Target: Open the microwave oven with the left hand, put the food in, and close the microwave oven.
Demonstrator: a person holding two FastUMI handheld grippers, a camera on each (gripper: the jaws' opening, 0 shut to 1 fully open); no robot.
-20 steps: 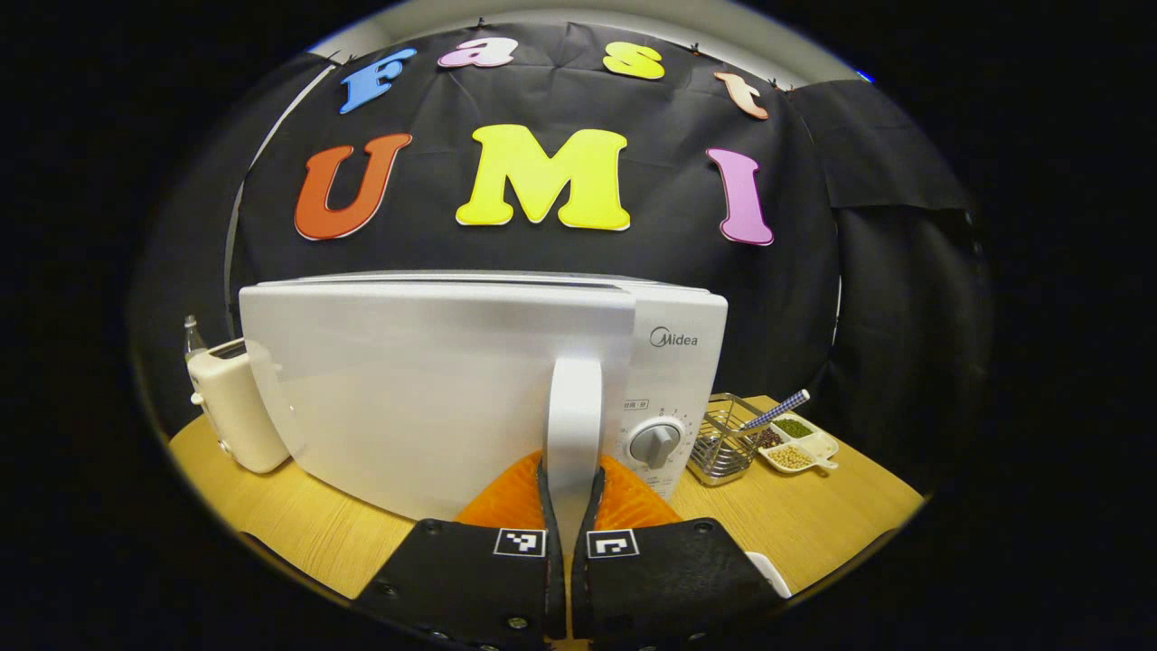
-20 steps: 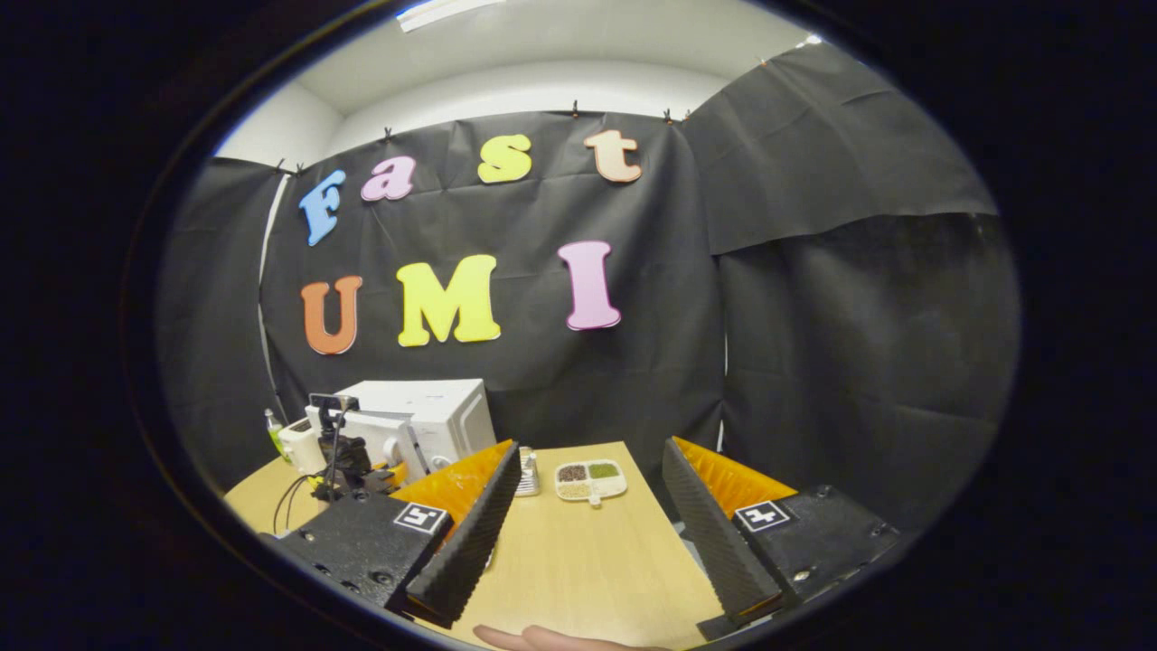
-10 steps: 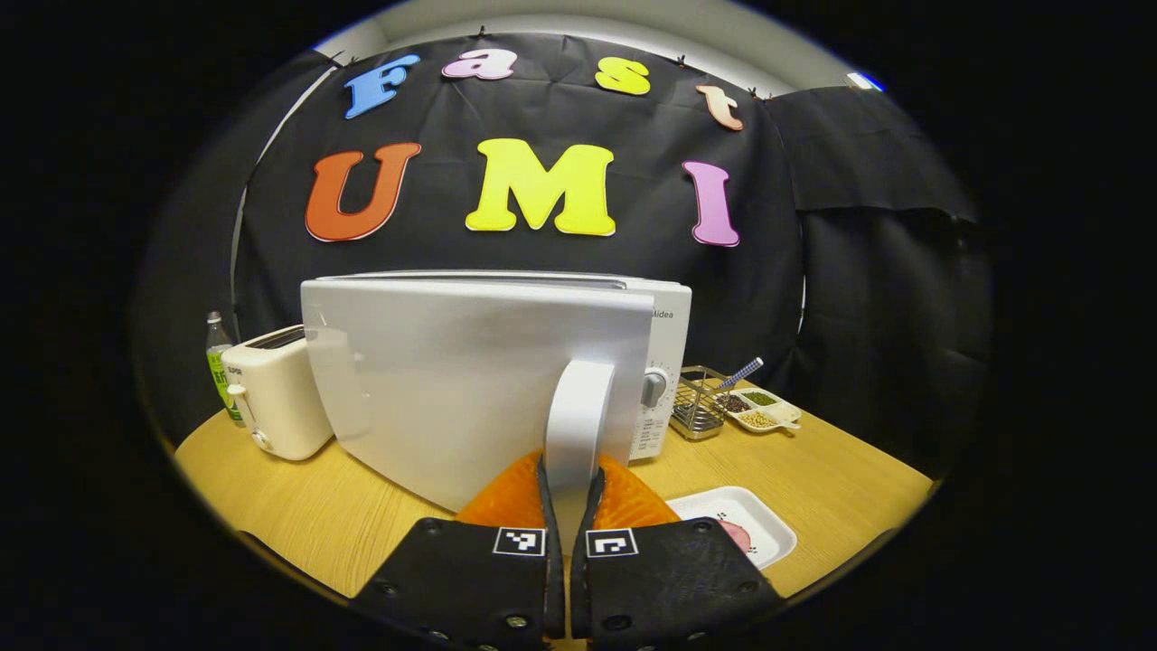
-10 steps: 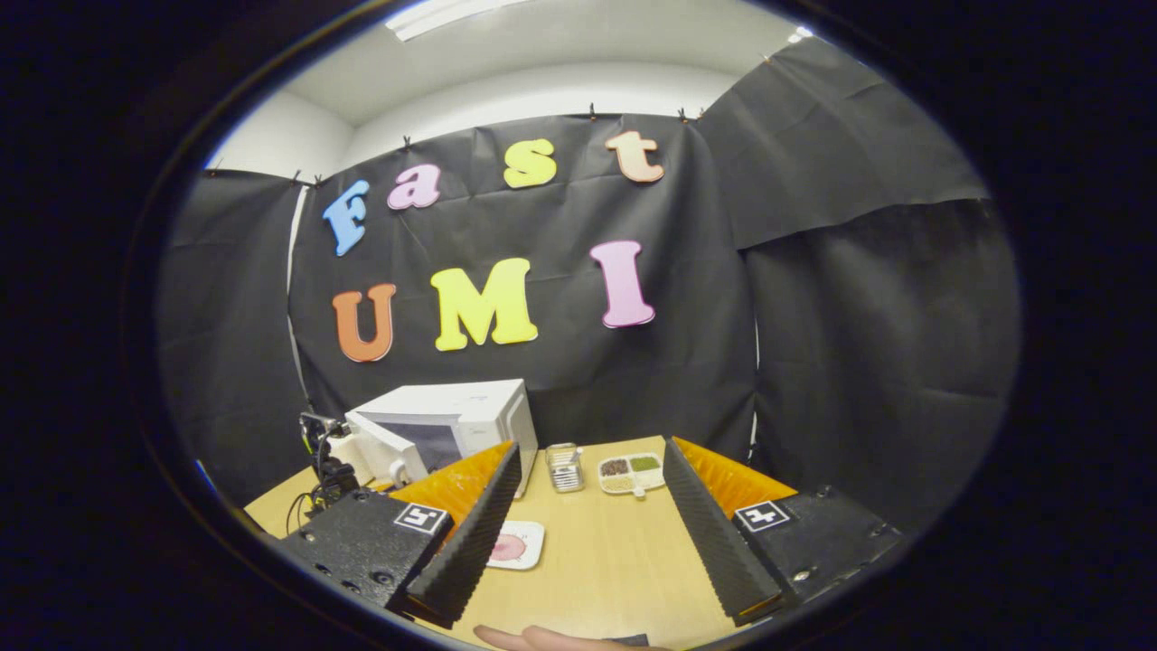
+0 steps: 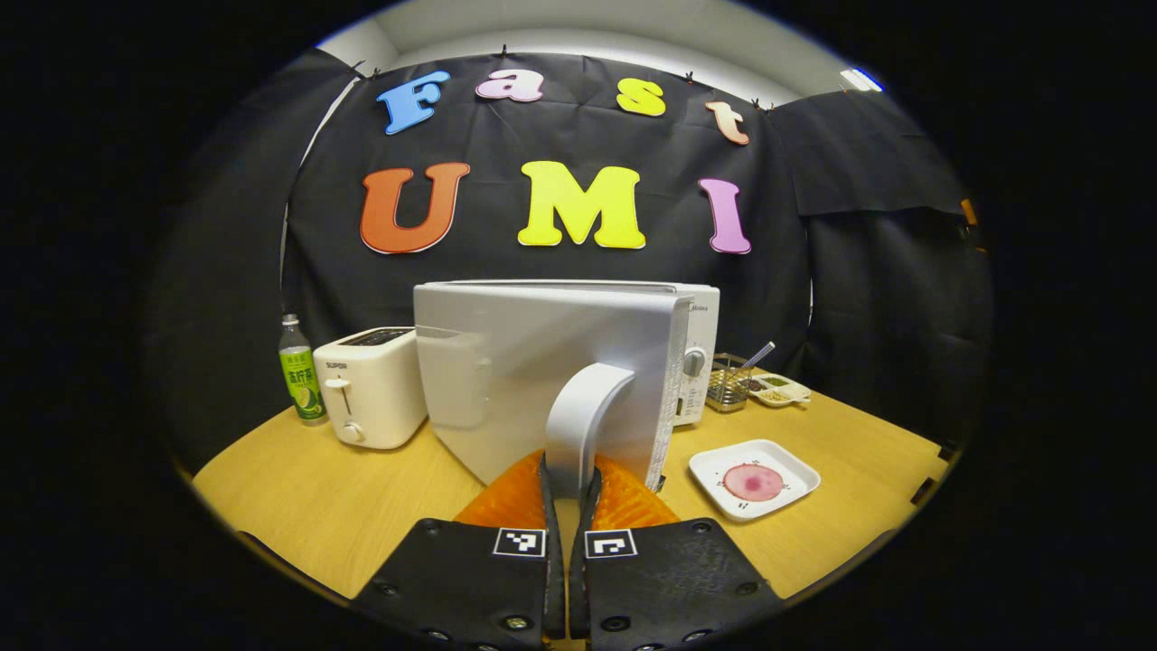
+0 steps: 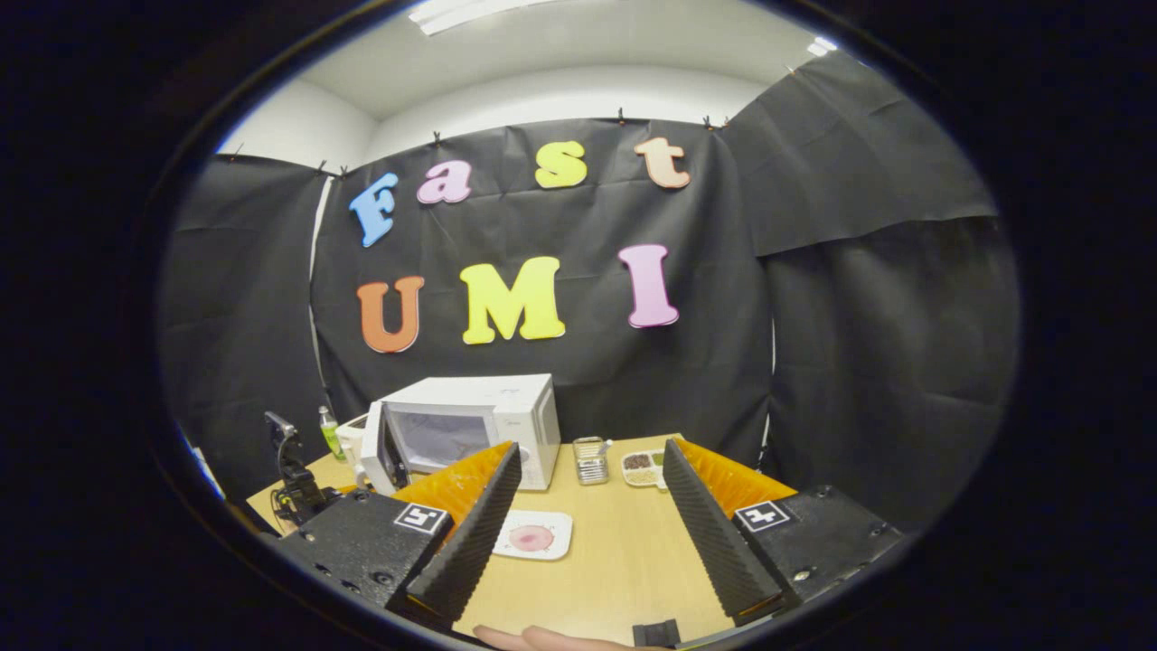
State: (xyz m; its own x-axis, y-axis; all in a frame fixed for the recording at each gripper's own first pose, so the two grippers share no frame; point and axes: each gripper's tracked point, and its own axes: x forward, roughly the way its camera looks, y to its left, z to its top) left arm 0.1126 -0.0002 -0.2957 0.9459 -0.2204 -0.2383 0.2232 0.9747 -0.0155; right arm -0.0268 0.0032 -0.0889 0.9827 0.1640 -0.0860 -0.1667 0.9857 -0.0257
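Left gripper (image 5: 569, 484) clamped on the stiff white microwave door handle (image 5: 578, 407), door swung wide. Right gripper (image 6: 586, 520) spread, empty, above the table. Food, probably a light meat slice, on a shallow white tray (image 6: 535, 535); best lifted by its rim.

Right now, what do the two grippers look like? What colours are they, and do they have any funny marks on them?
Both look alike. The left gripper has two black blocky bases, each with a small black-and-white square marker and little screws, and orange ribbed fingers. The right gripper has the same black bases with square markers and screws, and its fingers are orange outside with dark, finely ridged pads on the inner faces.
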